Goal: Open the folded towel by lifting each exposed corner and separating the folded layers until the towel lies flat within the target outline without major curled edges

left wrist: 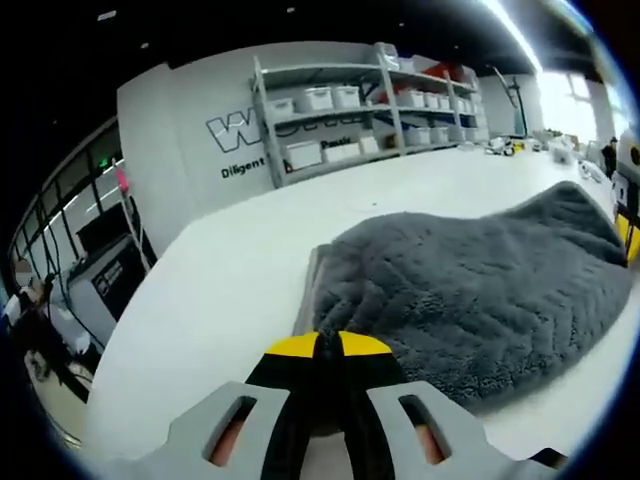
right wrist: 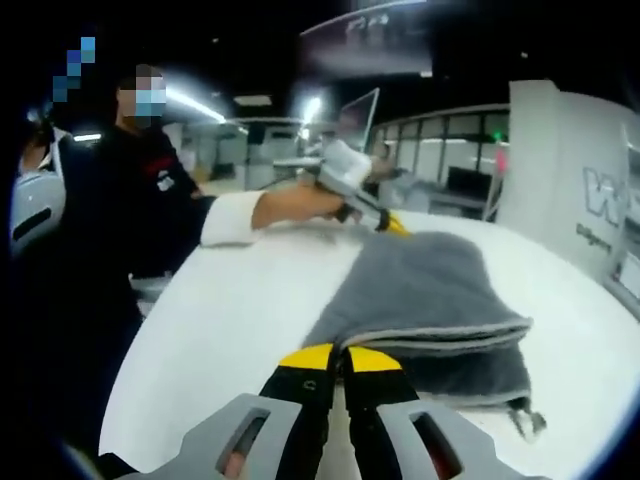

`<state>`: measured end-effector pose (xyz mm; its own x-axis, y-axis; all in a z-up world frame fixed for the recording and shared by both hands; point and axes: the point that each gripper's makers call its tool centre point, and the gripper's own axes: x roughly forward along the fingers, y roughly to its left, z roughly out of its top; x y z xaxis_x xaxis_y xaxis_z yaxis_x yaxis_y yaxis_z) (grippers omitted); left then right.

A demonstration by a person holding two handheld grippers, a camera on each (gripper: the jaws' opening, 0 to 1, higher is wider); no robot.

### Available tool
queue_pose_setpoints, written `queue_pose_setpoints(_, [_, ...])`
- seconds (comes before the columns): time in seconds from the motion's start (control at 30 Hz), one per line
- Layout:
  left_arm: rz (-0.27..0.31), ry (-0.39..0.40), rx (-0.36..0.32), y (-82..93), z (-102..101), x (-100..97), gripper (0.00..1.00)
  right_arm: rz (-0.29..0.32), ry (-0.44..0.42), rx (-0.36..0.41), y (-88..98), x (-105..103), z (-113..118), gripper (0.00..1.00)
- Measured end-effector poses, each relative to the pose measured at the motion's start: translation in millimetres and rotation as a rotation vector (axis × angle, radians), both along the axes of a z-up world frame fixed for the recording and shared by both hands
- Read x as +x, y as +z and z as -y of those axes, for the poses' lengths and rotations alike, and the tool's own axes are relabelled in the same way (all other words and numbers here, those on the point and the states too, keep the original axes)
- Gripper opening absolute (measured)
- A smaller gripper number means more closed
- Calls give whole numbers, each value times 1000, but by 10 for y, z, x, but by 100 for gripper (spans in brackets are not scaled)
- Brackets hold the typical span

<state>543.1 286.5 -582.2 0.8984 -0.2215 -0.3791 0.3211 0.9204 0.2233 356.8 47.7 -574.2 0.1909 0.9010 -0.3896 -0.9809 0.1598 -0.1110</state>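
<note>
A grey plush towel (left wrist: 470, 290) lies on the white table (left wrist: 200, 300), humped up in the middle. My left gripper (left wrist: 328, 345) has its yellow-tipped jaws shut on the towel's near edge. A bit of the right gripper (left wrist: 628, 215) shows at the towel's far right end. In the right gripper view the towel (right wrist: 420, 285) has its top layer raised off a lower layer (right wrist: 470, 378). My right gripper (right wrist: 340, 358) is shut on the near corner of that top layer. The left gripper (right wrist: 392, 224), held in a person's hand, pinches the far corner.
Metal shelves (left wrist: 360, 110) with white bins stand against the wall beyond the table. A person in dark clothes (right wrist: 120, 220) with a white sleeve (right wrist: 235, 217) stands at the table's left side. Bare tabletop (right wrist: 230, 310) runs left of the towel. Desks and monitors (left wrist: 110, 270) stand past the table edge.
</note>
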Motion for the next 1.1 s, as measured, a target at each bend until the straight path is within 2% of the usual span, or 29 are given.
queue_pose_setpoints(0.03, [7, -4, 23, 9, 0, 58, 5, 5, 7, 0, -5, -12, -32, 0])
queue_pose_setpoints(0.23, [-9, -17, 56, 14, 43, 178, 6, 41, 33, -4, -1, -67, -162, 0])
queue_pose_setpoints(0.5, [3, -27, 35, 9, 49, 178, 6, 54, 41, -5, -2, -96, -265, 0])
queue_pose_setpoints(0.73, [22, -35, 66, 13, 58, 207, 7, 73, 59, -5, 1, -120, -300, 0])
queue_pose_setpoints(0.97, [37, -42, 84, 16, 55, 200, 8, 66, 62, 19, 6, -93, -322, 0])
queue_pose_setpoints(1.1, [46, -31, 59, 43, 45, 177, 9, 70, 57, 21, 27, -57, -309, 0])
